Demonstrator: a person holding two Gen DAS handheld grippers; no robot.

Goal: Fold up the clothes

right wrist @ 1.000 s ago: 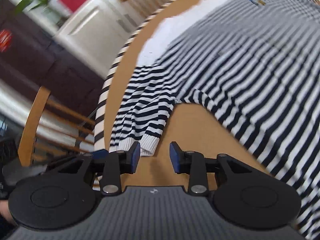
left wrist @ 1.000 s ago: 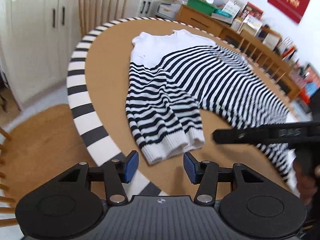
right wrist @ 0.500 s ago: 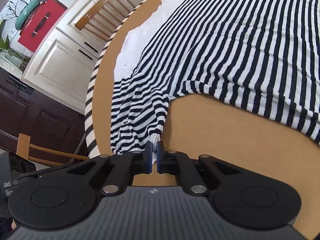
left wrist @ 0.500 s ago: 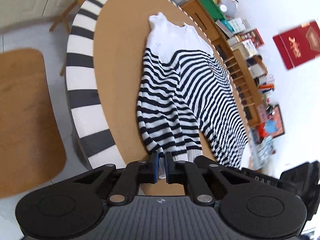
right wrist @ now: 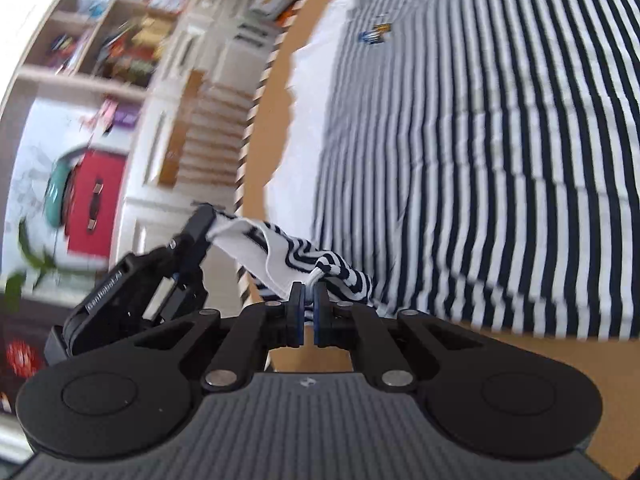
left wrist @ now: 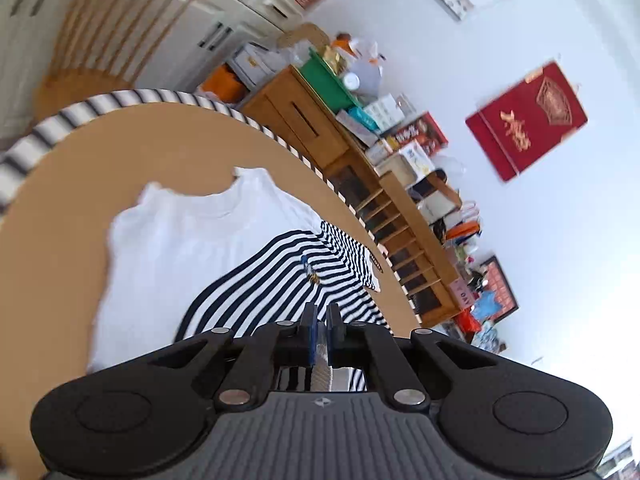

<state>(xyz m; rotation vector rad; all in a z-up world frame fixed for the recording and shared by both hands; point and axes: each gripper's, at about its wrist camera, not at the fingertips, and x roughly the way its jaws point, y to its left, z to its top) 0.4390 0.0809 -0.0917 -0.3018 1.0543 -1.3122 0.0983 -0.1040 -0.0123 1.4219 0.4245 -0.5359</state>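
Closest to each camera, both grippers are pinching the sleeve cuff of a black-and-white striped sweater. The right gripper [right wrist: 307, 294] is clamped on the cuff's [right wrist: 280, 258] near corner; the left gripper [right wrist: 200, 218], just to its left and slightly ahead, is clamped on the other corner, the knit hanging stretched between them. In the left wrist view, the left gripper's [left wrist: 320, 314] jaws are nipping a thin edge of ribbing. Beyond both, the sweater [left wrist: 192, 248] is lying flat on the round table [left wrist: 120, 140]. The bite looks shallow, so a quick pull could slip the cuff free, or drag the body and crease it.
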